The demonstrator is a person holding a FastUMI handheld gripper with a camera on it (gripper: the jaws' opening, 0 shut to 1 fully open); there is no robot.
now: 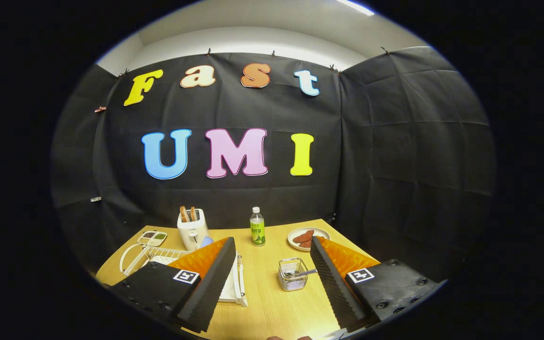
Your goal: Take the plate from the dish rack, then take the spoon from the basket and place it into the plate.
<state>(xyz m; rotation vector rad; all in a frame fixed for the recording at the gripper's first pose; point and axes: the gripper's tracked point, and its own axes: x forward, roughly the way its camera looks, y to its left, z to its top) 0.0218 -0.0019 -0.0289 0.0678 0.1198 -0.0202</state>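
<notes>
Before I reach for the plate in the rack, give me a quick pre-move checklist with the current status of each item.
1. Gripper fingers open, holding nothing: ok.
2. Dish rack in reach, behind the left finger: ok.
3. Plate in the rack visible for a grasp: cannot tell, finger hides most of it.
4. Spoon resting in the wire basket, between the fingers: ok.
5. Bare table to set the plate: ok.

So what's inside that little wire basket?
A spoon lies in the basket, its handle poking out toward the open gripper's right finger. Its bowl is too small to make out.
</notes>
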